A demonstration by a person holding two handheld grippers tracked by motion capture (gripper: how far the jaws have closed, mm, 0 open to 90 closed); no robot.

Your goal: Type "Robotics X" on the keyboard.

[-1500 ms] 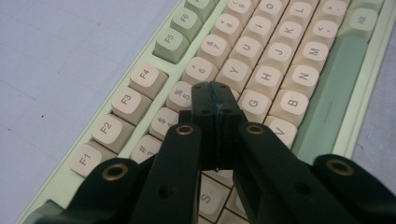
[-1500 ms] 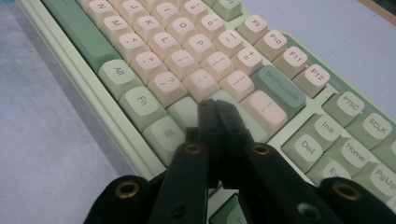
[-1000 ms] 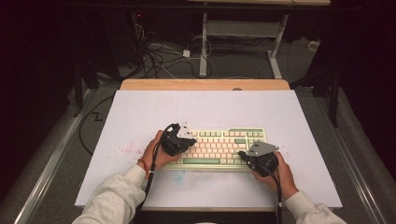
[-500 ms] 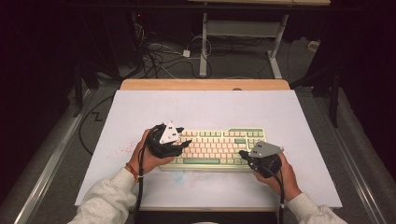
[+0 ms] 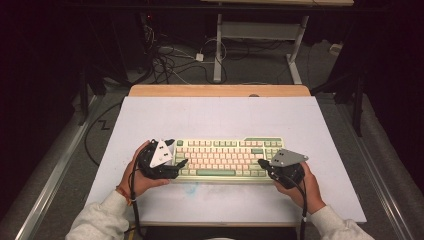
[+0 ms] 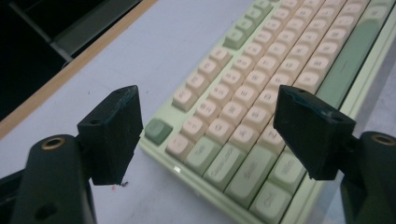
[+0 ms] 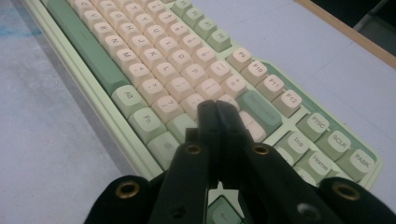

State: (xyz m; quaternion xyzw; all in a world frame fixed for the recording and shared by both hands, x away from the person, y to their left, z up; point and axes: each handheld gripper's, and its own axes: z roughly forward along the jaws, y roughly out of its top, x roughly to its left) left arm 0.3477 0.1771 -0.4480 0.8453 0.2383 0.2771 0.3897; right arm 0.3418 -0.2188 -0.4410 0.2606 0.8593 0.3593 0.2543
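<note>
Here the keyboard [image 5: 227, 159] is lying flat near the front of the white mat [image 5: 220, 115]. The left gripper [image 5: 176, 153] is hovering over its left end, jaws spread wide with nothing between them. The right gripper [image 5: 261, 163] is sitting over the right end, jaws pressed together, gripping nothing.

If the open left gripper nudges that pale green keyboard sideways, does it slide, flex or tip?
The pale green and pink keyboard looks like a rigid, low slab lying flat on the white table, so it probably slides without tipping or flexing. The open left gripper straddles its corner, so it may pivot.
</note>
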